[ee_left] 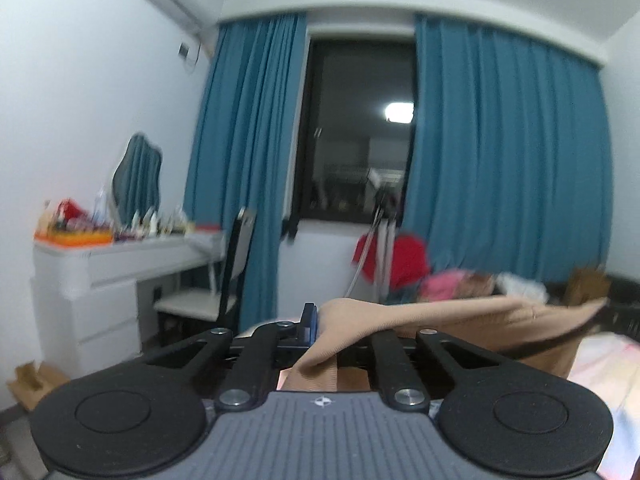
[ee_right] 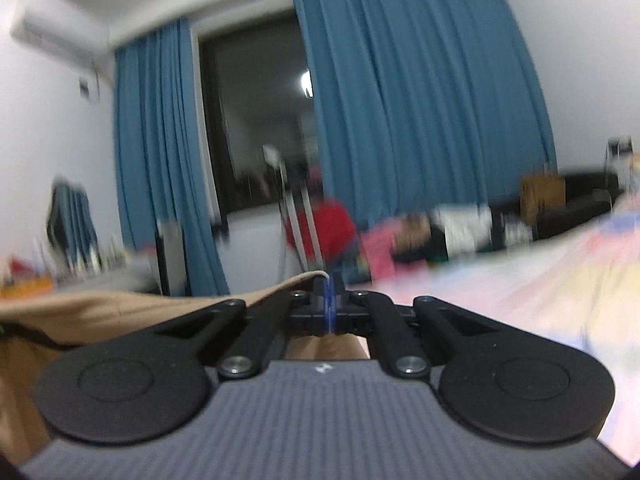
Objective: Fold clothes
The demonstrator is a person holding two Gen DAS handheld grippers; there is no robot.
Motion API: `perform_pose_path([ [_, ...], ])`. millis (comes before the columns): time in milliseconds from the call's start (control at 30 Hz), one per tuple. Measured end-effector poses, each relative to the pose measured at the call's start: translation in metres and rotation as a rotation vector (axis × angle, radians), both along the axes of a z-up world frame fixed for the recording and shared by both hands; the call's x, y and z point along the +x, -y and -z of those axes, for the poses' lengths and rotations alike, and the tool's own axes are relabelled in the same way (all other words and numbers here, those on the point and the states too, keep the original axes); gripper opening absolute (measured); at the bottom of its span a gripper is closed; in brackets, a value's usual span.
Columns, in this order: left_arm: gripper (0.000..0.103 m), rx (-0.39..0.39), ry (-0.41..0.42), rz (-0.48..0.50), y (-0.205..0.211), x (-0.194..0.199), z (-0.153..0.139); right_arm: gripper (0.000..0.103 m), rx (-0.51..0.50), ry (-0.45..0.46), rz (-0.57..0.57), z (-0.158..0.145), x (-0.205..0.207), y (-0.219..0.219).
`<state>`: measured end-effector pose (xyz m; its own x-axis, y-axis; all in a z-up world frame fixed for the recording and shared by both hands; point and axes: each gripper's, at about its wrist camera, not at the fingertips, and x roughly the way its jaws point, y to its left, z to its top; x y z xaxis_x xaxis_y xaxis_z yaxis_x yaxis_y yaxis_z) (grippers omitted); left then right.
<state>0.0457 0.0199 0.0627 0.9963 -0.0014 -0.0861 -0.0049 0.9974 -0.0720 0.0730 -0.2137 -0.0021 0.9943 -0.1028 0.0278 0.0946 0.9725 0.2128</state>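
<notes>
My left gripper [ee_left: 316, 326] is clamped on a corner of the tan garment [ee_left: 440, 314], cloth bunched over the fingers and stretching off to the right, lifted above the bed [ee_left: 600, 360]. My right gripper [ee_right: 329, 306] is pinched together on another edge of the same tan garment [ee_right: 120, 308], which runs away left. Beyond, a pastel bedspread [ee_right: 520, 280] with a blurred heap of clothes [ee_right: 400, 240] at its far side. Further back, a white dresser [ee_left: 104, 280], a chair [ee_left: 236, 264], blue curtains [ee_left: 500, 152] and a dark window [ee_left: 360, 128].
</notes>
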Motion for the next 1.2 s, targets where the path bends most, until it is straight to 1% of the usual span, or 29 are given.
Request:
perform_pose_path([
  [67,0.006,-0.015,0.048,0.028,-0.002,-0.007,-0.036,0.003,-0.003,0.083,0.001,-0.046,-0.016,0.004],
  [100,0.006,-0.018,0.078,0.044,-0.003,-0.012,-0.060,0.003,0.002,0.121,-0.001,-0.071,-0.024,0.006],
  [200,0.006,0.008,0.175,0.081,-0.004,-0.036,-0.131,0.003,0.002,0.233,-0.003,-0.141,-0.056,0.010],
  [300,0.006,0.017,0.255,0.121,-0.006,-0.067,-0.201,0.003,-0.006,0.330,0.000,-0.201,-0.093,0.015],
  [400,0.006,0.009,0.305,0.165,-0.009,-0.097,-0.262,0.003,-0.028,0.421,0.006,-0.252,-0.133,0.019],
  [500,0.006,0.011,0.337,0.200,-0.010,-0.123,-0.311,0.003,-0.054,0.479,-0.005,-0.298,-0.173,0.023],
  [600,0.006,-0.006,0.319,0.233,-0.007,-0.132,-0.339,0.003,-0.078,0.487,-0.020,-0.330,-0.198,0.027],
  [667,0.006,-0.025,0.287,0.252,-0.005,-0.123,-0.340,0.003,-0.092,0.465,-0.021,-0.342,-0.199,0.033],
  [733,0.006,-0.044,0.255,0.271,-0.003,-0.115,-0.342,0.003,-0.098,0.425,-0.020,-0.344,-0.191,0.038],
  [800,0.006,-0.056,0.209,0.281,0.001,-0.095,-0.332,0.003,-0.097,0.373,-0.017,-0.336,-0.170,0.043],
  [867,0.006,-0.059,0.153,0.284,0.004,-0.063,-0.311,0.003,-0.099,0.318,-0.002,-0.315,-0.136,0.045],
  [933,0.006,-0.052,0.095,0.282,0.008,-0.022,-0.283,0.003,-0.102,0.262,0.012,-0.295,-0.102,0.048],
  [1033,0.006,-0.055,0.013,0.282,0.013,0.052,-0.235,0.003,-0.105,0.178,0.034,-0.262,-0.048,0.050],
  [1133,0.007,-0.060,-0.070,0.275,0.022,0.130,-0.178,0.003,-0.090,0.086,0.063,-0.216,0.024,0.050],
  [1200,0.007,-0.056,-0.109,0.265,0.031,0.185,-0.136,0.003,-0.088,0.032,0.087,-0.183,0.078,0.058],
])
